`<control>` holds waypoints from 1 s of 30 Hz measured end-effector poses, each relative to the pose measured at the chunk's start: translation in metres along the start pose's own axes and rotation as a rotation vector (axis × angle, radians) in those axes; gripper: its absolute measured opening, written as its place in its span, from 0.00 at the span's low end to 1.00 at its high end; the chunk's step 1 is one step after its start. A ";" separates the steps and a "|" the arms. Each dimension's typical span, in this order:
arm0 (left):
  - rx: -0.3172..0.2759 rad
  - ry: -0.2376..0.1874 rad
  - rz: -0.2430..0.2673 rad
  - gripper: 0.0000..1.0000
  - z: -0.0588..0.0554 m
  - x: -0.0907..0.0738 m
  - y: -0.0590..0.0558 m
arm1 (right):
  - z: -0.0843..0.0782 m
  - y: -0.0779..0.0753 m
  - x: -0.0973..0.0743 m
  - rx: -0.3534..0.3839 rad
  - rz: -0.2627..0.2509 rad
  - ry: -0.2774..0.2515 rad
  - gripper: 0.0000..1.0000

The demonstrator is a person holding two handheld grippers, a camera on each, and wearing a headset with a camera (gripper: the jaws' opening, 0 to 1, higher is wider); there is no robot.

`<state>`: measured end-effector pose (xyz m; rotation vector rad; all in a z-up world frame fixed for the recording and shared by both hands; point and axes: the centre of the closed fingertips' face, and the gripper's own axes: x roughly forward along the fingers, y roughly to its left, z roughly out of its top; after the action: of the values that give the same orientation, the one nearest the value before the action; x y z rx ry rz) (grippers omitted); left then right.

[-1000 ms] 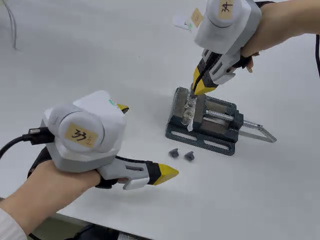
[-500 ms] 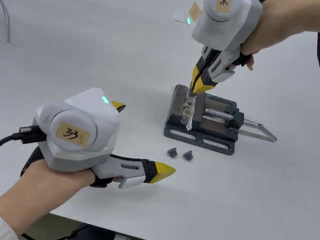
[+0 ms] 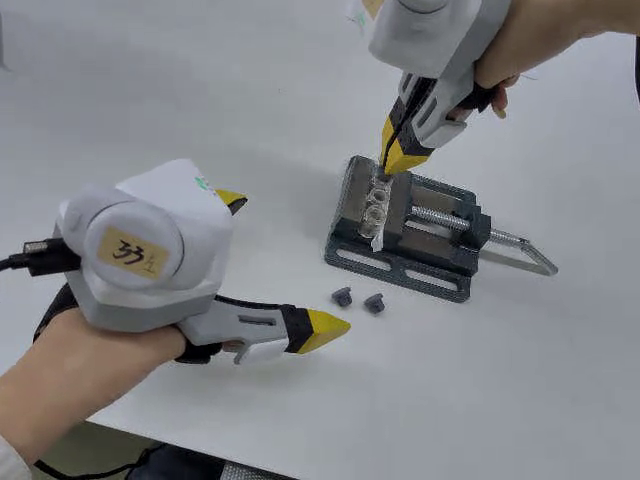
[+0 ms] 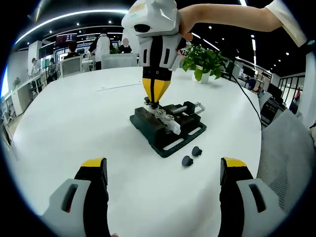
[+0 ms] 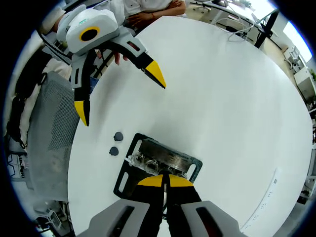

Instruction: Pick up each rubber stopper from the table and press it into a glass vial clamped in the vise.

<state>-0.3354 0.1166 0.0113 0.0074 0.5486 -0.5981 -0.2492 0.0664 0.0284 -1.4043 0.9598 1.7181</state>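
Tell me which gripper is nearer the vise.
Right. The right gripper hangs directly over the vise, its shut tips just above the vials. The left gripper is open, off to the side, with two stoppers lying between it and the vise.

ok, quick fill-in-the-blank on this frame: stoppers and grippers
1. ____ stoppers lie loose on the table.
2. The left gripper hovers with its jaws ____.
3. The right gripper points down at the vials clamped in the ____.

Missing words: two; open; vise.
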 end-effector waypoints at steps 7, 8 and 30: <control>-0.005 -0.002 0.012 0.94 0.000 -0.001 0.003 | -0.003 -0.001 0.002 -0.012 0.009 0.004 0.00; -0.007 -0.004 0.013 0.94 0.000 -0.002 0.003 | -0.003 -0.002 0.002 -0.002 0.003 -0.002 0.00; 0.037 -0.036 0.009 0.93 0.028 -0.007 -0.005 | 0.002 -0.001 0.002 0.068 -0.054 -0.010 0.00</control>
<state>-0.3290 0.1112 0.0398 0.0335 0.5020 -0.5980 -0.2496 0.0688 0.0264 -1.3645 0.9570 1.6366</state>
